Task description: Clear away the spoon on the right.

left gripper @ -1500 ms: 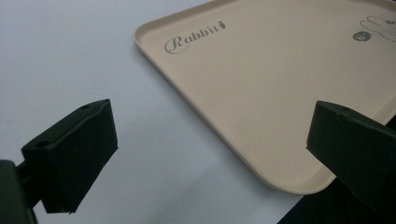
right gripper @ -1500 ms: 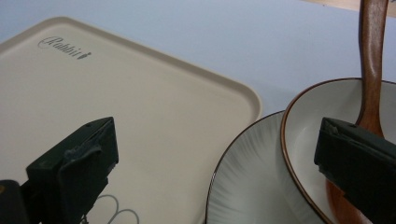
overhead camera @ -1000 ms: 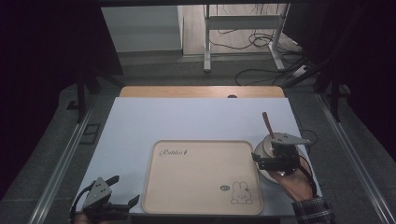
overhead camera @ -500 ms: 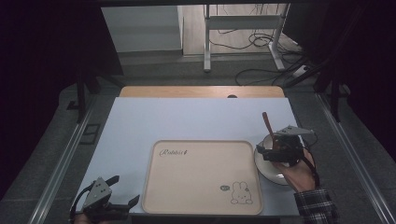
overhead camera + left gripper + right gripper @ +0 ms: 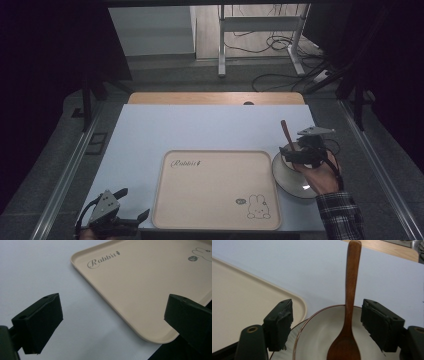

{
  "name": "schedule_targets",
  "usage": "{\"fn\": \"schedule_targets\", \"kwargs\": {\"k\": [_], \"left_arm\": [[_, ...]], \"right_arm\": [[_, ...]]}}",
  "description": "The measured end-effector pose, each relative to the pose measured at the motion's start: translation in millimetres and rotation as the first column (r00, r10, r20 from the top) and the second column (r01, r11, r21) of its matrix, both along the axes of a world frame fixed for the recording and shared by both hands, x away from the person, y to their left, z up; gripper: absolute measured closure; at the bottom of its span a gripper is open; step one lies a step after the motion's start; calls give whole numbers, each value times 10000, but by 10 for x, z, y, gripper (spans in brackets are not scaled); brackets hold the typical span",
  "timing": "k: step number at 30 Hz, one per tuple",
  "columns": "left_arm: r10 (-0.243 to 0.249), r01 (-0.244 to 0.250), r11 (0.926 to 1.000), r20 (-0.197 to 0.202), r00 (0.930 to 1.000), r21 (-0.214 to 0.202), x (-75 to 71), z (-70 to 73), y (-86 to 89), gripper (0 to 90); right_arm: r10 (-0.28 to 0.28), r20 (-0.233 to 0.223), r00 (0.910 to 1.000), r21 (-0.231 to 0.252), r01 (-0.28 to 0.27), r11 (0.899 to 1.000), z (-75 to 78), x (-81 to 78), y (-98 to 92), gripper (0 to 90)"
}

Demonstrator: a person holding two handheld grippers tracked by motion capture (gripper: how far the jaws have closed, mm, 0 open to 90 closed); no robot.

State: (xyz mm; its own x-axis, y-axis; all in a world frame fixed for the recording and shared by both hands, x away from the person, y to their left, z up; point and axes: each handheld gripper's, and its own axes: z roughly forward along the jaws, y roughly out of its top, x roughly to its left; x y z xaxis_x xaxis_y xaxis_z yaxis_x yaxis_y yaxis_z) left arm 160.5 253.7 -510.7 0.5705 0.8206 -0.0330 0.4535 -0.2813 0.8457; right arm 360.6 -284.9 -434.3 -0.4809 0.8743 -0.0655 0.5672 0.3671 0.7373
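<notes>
A beige tray [image 5: 210, 195] is lying on a pale table [image 5: 200, 127], printed with the word "Rabbit" in script and a small rabbit drawing [image 5: 258, 207] at one corner — a tiny round badge beside it is too small to read. The left gripper [image 5: 131, 206] is resting at the table's near left corner, jaws spread wide and holding nothing. The right gripper [image 5: 327, 327] is hovering over a white bowl [image 5: 317, 340] just beside the tray, jaws wide apart on either side of a wooden spoon [image 5: 348, 310] — not gripping it.
</notes>
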Motion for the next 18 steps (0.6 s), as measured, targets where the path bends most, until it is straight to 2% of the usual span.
{"fn": "schedule_targets", "kwargs": {"k": [2, 4, 9, 18], "left_arm": [[-5, 5, 10000, 0, 10000, 7, 0, 0, 0, 15], [-4, 4, 10000, -1, 10000, -4, 1, 0, 1, 15], [-9, 9, 10000, -6, 10000, -8, 1, 0, 1, 15], [-12, 12, 10000, -5, 10000, -21, 1, 0, 3, 15]], "right_arm": [[-16, 16, 10000, -80, 16, 10000, 5, 13, -3, 306], [-65, 2, 10000, -343, 65, 9994, 21, 70, -15, 353], [-65, -65, 10000, -622, 61, 9980, 42, 157, -36, 431], [-227, -355, 9991, -725, 201, 9972, 49, 369, -13, 537]]}}
